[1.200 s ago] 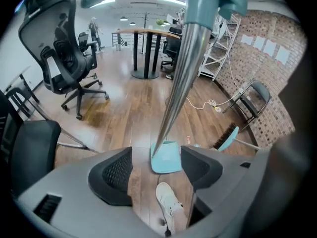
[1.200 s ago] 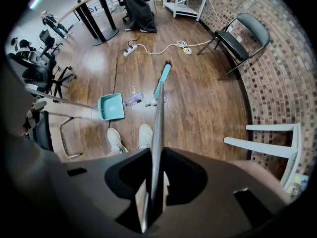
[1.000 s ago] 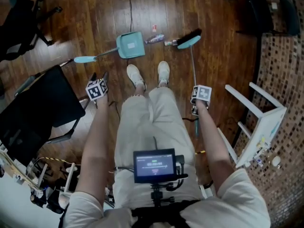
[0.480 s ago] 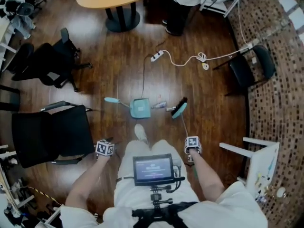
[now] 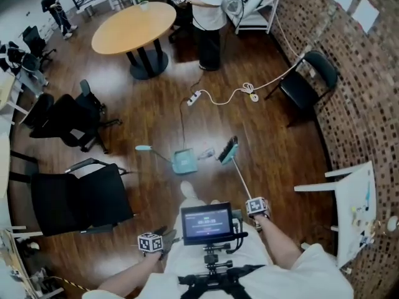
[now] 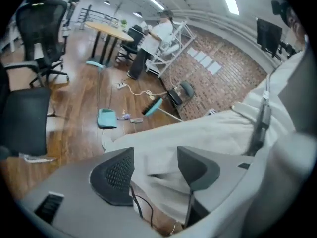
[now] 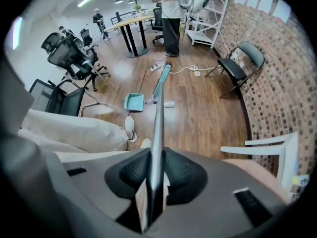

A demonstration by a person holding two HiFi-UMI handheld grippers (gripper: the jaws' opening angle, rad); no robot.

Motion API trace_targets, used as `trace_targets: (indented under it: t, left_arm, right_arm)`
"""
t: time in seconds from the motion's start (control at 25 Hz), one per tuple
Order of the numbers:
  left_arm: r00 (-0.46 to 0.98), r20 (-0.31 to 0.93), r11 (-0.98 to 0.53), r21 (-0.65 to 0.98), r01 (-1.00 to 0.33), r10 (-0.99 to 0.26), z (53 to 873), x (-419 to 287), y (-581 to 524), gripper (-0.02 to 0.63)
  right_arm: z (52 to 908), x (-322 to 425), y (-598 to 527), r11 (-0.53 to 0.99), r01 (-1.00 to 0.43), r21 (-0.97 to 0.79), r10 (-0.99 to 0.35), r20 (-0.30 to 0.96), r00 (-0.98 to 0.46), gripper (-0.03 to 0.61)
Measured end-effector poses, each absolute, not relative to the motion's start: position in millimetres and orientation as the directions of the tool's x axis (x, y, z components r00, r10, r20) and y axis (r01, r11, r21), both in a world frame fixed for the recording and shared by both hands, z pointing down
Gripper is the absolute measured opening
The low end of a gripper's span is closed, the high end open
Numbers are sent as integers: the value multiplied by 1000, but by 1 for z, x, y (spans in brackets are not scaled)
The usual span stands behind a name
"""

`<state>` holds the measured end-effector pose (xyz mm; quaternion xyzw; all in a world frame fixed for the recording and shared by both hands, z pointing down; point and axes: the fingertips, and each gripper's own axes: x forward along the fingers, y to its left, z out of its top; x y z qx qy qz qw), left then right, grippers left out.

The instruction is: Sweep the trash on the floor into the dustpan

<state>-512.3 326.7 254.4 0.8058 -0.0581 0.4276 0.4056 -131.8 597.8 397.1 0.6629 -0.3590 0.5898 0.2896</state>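
**Wooden floor, broom gripped, dustpan left lying**

Teal plastic marked both tools. The dustpan [image 5: 184,161] lay flat on the wooden floor [image 5: 274,148] just ahead of the person's shoe [image 5: 189,189]. Its mouth seemingly faced the trash [image 5: 207,152], a few small pieces just beside it. That trash lay between the pan and the head of the broom [image 5: 228,149], so a short stroke would probably carry it in.

The right gripper [image 7: 156,175] had its jaws clamped on the broom's thin metal handle and pointed down along it. The high hold likely gave reach while standing.

The left gripper [image 6: 156,170] held nothing. Its jaws stood apart, having just been narrowing slightly, with only pale trousers [image 6: 208,133] behind them. It hung by the hip, well apart from the dustpan, which seemed steady enough unheld.
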Motion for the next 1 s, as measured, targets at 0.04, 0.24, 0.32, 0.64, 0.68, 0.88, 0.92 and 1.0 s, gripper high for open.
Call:
trace_targets:
  t: [0.04,0.24,0.32,0.64,0.68,0.88,0.92,1.0]
  left_arm:
    - [655,732,-631,602,-490,189,260,-513,324,265]
    - [758,652,-505,658,-560,9,260,-513,330,86]
    - [762,648,-497,657,-566,-10,259,-519,330,67]
    - [796,605,-466,711,-527,22,249,-521,265,3]
    - [794,607,-475,703,-530,14,249,-516,248,3]
    - [706,707,-650,518,-555,-40,267,-486,150,2]
    - [673,738,-713,442,-544,-57,269,-479,129,2]
    - [625,777,-815,314,-487,-74,274,-464,92,1]
  right_arm:
    - [398,-138,619,-591,-807,-14,-93,994,51,110]
    - [403,-145,638,-642,-766,22,-15,999,41,110]
    - [402,-140,624,-658,-753,19,-9,999,33,110]
    - [394,-119,567,-724,-689,16,26,1000,-4,110]
    - [393,-117,561,-733,-680,18,32,999,-9,109]
    - [390,-107,537,-770,-637,29,64,997,-32,109]
    - [390,-106,532,-773,-633,31,68,997,-34,110]
    - [395,-102,524,-771,-636,32,71,997,-36,109]
